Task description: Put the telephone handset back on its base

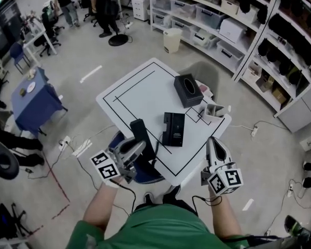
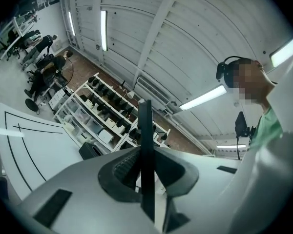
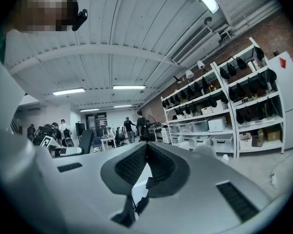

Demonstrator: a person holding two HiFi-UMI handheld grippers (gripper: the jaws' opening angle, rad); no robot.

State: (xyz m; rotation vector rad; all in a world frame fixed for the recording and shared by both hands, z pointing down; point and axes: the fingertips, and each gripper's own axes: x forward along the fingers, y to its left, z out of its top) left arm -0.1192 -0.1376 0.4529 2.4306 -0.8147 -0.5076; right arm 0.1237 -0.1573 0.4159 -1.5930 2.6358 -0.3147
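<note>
Black handset is pinched tight in my left tongs, just left of the black base and not on it. Between the jaws it looks like a thin dark bar standing up. My right tongs are squeezed together on nothing, near the base's right side. A black box sits past the base on the white table.
</note>
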